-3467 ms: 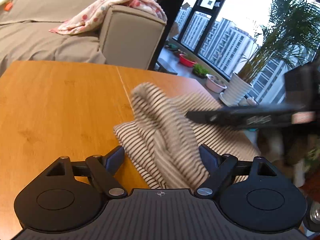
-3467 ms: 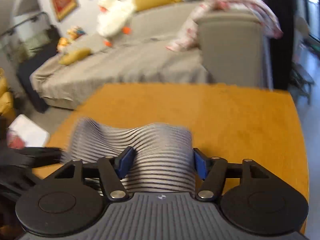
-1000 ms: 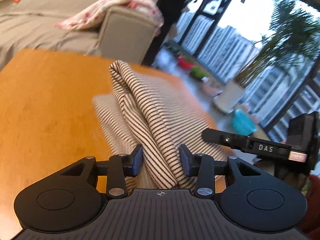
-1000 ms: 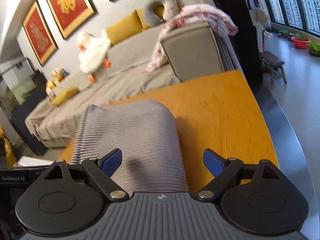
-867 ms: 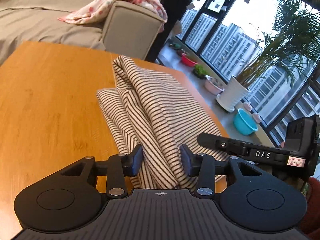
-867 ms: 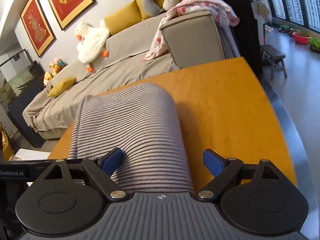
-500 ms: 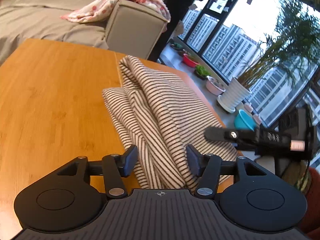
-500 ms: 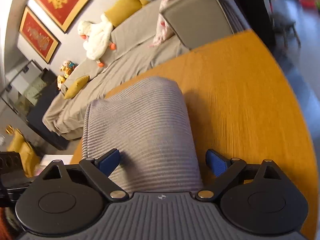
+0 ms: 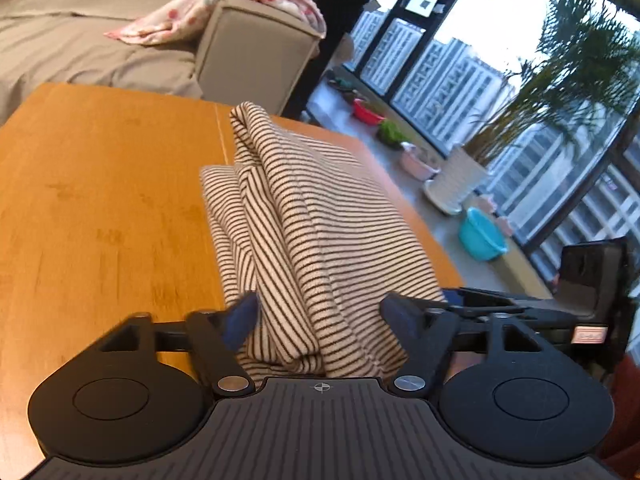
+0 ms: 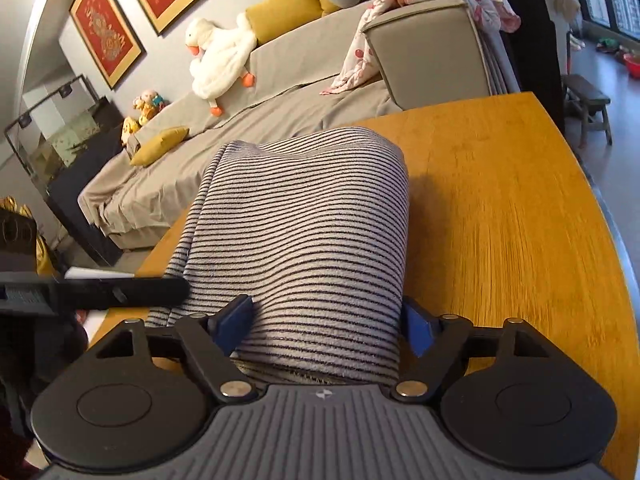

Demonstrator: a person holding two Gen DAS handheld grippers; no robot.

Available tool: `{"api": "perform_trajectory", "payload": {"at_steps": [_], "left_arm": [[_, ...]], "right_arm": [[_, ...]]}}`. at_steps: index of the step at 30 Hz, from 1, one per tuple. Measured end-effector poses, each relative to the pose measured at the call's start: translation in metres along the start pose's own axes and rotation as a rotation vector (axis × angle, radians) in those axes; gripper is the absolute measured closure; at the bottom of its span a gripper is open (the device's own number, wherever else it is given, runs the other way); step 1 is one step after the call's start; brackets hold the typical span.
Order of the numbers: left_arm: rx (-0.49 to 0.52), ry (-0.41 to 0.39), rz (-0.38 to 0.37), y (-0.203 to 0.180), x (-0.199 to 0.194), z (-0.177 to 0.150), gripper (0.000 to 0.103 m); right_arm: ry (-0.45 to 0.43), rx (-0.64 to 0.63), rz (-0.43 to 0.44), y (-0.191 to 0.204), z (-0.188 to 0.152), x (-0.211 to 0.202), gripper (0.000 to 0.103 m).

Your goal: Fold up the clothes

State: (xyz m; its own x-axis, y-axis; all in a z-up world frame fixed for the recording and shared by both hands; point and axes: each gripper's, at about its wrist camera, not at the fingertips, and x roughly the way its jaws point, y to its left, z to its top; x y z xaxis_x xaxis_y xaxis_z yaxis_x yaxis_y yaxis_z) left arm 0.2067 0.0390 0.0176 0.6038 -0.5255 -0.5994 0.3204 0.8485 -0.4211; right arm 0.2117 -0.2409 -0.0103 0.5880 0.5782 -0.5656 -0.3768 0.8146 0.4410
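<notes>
Striped garment (image 9: 320, 216) is sitting on the wooden surface (image 9: 100, 200), bunched into several layers with a raised ridge running away from the left camera. In the right view it is lying as a rounded, doubled-over bundle (image 10: 304, 232) near the surface (image 10: 500, 220) edge.

Left hand-held gripper (image 9: 320, 316): fingers are spread wide, cloth is passing between them, pads are not pinching it. So it is straddling, not gripping. Right hand-held gripper (image 10: 326, 324): same story, blue pads are standing either side of the near end of the bundle, and contact there is too close to call. I'm reading it as open.

Each gripper is showing up in the other's view, at opposite ends of the near edge. My guess on why: holding both ends is keeping the fold line straight and the layers stacked.

Fold state is ambiguous. Layers are already doubled, yet the ridge is loose and uneven. This fits a fold just laid down and let go, or a bundle about to be picked up for another fold.
</notes>
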Motion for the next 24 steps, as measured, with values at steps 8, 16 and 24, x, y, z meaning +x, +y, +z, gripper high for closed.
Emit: {"api": "perform_trajectory", "payload": {"at_steps": [8,16,24], "left_arm": [[0.011,-0.046,0.041,0.001,-0.010,0.002,0.071],[-0.032,-0.040,0.061,0.015,-0.011,-0.002,0.064],[-0.001,-0.041,0.082,0.018,-0.010,-0.003,0.056]], "right_arm": [[-0.055,-0.065,-0.031,0.010,-0.002,-0.006,0.021],[-0.026,-0.145,-0.065,0.023,0.000,0.002,0.020],[-0.047,-0.013,0.052,-0.005,0.058,-0.001,0.011]]}}
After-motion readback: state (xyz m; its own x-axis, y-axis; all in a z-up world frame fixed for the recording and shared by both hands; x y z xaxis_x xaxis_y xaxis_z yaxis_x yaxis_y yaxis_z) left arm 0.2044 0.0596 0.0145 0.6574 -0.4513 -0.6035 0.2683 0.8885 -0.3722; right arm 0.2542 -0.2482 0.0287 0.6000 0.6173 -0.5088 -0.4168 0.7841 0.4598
